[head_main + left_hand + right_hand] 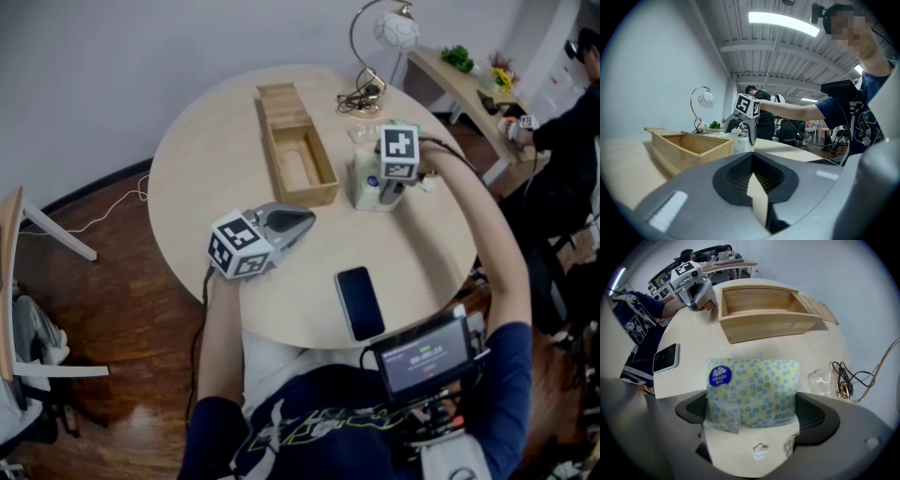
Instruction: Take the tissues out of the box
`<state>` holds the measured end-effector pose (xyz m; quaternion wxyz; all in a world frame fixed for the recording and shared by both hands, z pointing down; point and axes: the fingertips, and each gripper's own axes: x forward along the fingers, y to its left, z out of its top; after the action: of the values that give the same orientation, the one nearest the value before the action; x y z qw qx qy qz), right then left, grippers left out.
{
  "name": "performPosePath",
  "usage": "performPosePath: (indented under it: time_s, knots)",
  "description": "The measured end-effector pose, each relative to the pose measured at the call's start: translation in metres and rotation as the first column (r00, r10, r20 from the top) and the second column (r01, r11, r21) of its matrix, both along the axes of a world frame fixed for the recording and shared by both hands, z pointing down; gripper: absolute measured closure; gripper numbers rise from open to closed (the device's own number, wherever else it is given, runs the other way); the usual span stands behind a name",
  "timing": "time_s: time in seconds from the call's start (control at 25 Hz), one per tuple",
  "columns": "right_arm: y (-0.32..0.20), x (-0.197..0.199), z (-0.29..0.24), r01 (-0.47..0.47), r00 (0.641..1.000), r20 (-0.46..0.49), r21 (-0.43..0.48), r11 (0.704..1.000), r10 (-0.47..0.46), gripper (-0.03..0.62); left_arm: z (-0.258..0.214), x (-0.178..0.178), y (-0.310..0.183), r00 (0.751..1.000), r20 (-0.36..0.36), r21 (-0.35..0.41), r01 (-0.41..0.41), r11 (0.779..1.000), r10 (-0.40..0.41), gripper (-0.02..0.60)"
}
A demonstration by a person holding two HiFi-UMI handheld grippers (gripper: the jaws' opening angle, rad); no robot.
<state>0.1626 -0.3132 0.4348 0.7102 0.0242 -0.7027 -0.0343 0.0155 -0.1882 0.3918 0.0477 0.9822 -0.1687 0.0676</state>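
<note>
An open wooden box [298,155] lies on the round table [206,159], with its lid [281,98] slid toward the far end. Just right of the box, a yellow-and-blue dotted tissue pack [364,178] stands on the table. My right gripper [386,192] is shut on it. In the right gripper view the pack [752,380] fills the space between the jaws of the right gripper [752,411], and the box [764,310] beyond looks empty. My left gripper [298,223] rests shut on the table nearer me, holding nothing. Its jaws [754,180] point at the box [689,147].
A black phone [360,302] lies near the table's front edge. At the far edge a curved lamp [394,28] stands beside tangled cables [361,94]. A clear plastic scrap [820,378] sits near the pack. To the right, a person sits at a desk [469,84].
</note>
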Motion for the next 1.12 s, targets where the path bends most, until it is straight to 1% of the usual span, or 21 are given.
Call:
performPosePath:
  time_s: [0.4,0.6,0.76,0.96,1.12]
  knots:
    - [-0.003,0.002,0.002,-0.008,1.0,-0.015,0.019,1.0,0.008,0.025,0.0,0.0,0.0,1.0,0.0,0.002,0.001,1.0,-0.001,0.577]
    - [0.0,0.003,0.005,-0.035,0.999,-0.003,0.024,0.999,0.035,0.008,0.0,0.0,0.0,1.0,0.0,0.0,-0.001,1.0,0.001,0.577]
    - [0.001,-0.003,0.002,0.021,1.0,-0.008,0.059,0.998,-0.02,0.008,-0.001,0.0,0.0,1.0,0.0,0.001,0.0,1.0,0.0,0.577]
    - [-0.001,-0.005,0.0,0.011,1.0,0.023,0.06,0.998,-0.013,0.008,0.0,0.001,0.0,1.0,0.0,0.0,-0.001,1.0,0.001,0.577]
    - [0.001,-0.017,-0.011,0.032,0.997,0.063,0.07,0.997,-0.037,0.008,0.0,0.0,-0.002,1.0,0.0,0.0,0.0,1.0,0.0,0.577]
